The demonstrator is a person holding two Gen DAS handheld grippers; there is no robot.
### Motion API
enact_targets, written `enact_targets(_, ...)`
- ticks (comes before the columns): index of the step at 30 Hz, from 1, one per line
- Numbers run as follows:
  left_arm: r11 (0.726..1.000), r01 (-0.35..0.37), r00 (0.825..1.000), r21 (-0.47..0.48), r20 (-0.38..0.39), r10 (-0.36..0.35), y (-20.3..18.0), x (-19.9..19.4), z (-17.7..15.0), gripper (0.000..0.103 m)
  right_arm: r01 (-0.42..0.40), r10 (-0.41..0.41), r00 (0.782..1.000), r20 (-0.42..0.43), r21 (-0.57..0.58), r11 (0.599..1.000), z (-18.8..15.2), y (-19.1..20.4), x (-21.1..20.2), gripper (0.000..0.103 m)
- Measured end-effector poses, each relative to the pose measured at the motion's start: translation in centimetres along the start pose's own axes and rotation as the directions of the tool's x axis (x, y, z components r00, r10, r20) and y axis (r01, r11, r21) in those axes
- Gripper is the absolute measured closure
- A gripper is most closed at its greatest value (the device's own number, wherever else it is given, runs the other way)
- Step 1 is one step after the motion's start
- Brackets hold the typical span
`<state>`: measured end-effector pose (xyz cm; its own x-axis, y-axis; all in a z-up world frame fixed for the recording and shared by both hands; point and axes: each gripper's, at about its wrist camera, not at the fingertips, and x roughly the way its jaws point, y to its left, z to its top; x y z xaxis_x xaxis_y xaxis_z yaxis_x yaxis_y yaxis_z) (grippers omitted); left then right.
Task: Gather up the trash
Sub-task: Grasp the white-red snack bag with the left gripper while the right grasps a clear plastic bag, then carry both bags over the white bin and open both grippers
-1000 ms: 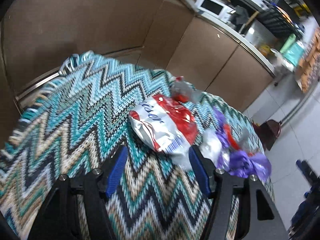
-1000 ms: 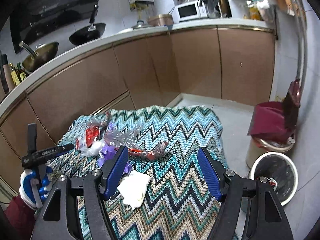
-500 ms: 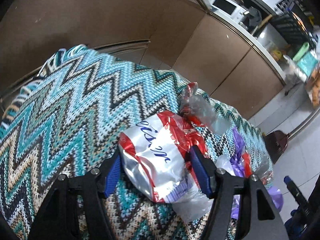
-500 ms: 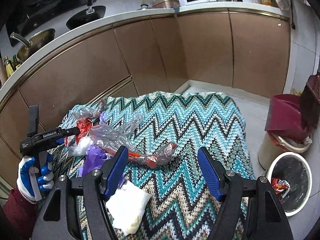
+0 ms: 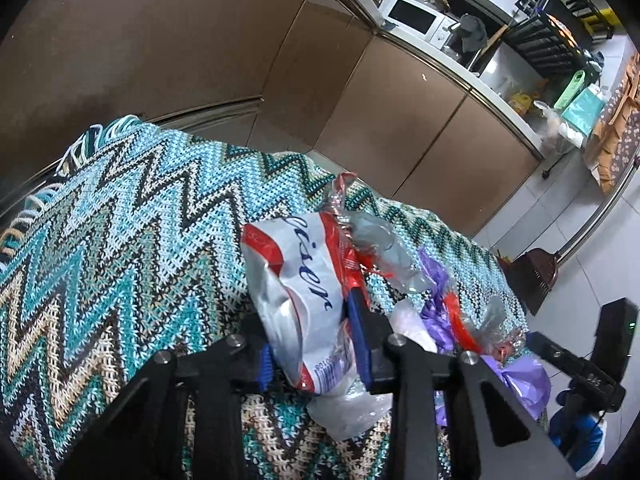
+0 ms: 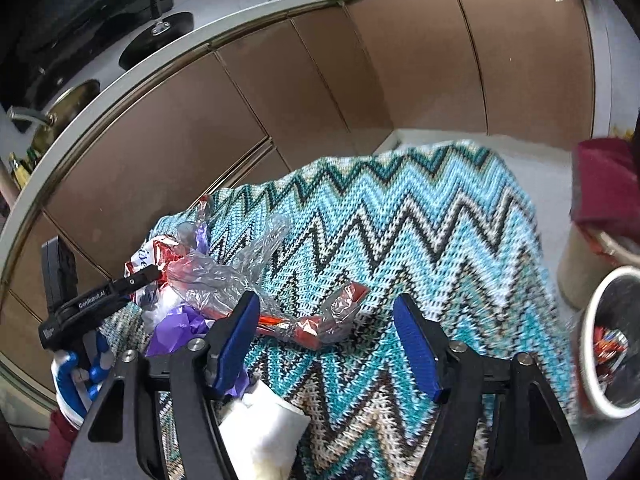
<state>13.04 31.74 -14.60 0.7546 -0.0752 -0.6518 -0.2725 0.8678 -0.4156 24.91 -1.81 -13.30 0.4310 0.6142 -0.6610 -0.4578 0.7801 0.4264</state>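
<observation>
I am closing my left gripper [image 5: 316,344] on the white-and-red wrapper [image 5: 296,292] lying on the zigzag cloth [image 5: 120,240]; my right gripper [image 6: 326,336], jaws closing, is straddling the red wrapper [image 6: 312,322] lying crosswise just ahead.

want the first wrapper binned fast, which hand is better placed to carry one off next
Left. The left gripper is closing with the silver-and-red wrapper between its pads. The right gripper is also closing, with nothing gripped, above the red wrapper.

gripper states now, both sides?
Left tool: closing on the red and white snack wrapper, pads pressing it.
Right tool: open, closing slightly, holds nothing; red wrapper ahead.
</observation>
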Motion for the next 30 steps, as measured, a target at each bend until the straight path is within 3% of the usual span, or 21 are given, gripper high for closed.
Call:
enact_targets(4, 1.000, 0.001, 1.000, -0.008, 0.017, -0.001, 0.2, -1.2, 0.0, 0.074, -0.001, 0.003, 0.999, -0.033, 0.044, 0.999, -0.1, -0.7, 1.7, 0.053)
enact_targets(6, 1.000, 0.008, 1.000, -0.014, 0.027, -0.008, 0.4, -2.0, 0.0, 0.074, -0.009, 0.012, 0.999, -0.043, 0.061, 0.998, -0.2, -1.0, 2.2, 0.079)
enact_targets(8, 1.000, 0.012, 0.999, -0.015, 0.039, -0.012, 0.5, -3.2, -0.2, 0.074, -0.019, 0.021, 0.999, -0.031, 0.065, 0.998, -0.3, -0.9, 2.1, 0.091)
enact_targets(22, 0.998, 0.054, 0.987, -0.020, 0.155, -0.050, -0.1, -13.4, -1.0, 0.074, -0.016, 0.030, 0.989, 0.148, -0.094, 0.995, -0.9, 4.8, -9.4, 0.094)
enact_targets(30, 0.996, 0.085, 0.977, 0.033, 0.191, -0.090, -3.1, -18.3, -2.2, 0.074, 0.017, 0.007, 0.976, 0.219, -0.111, 0.994, -3.4, 4.9, -16.5, 0.094)
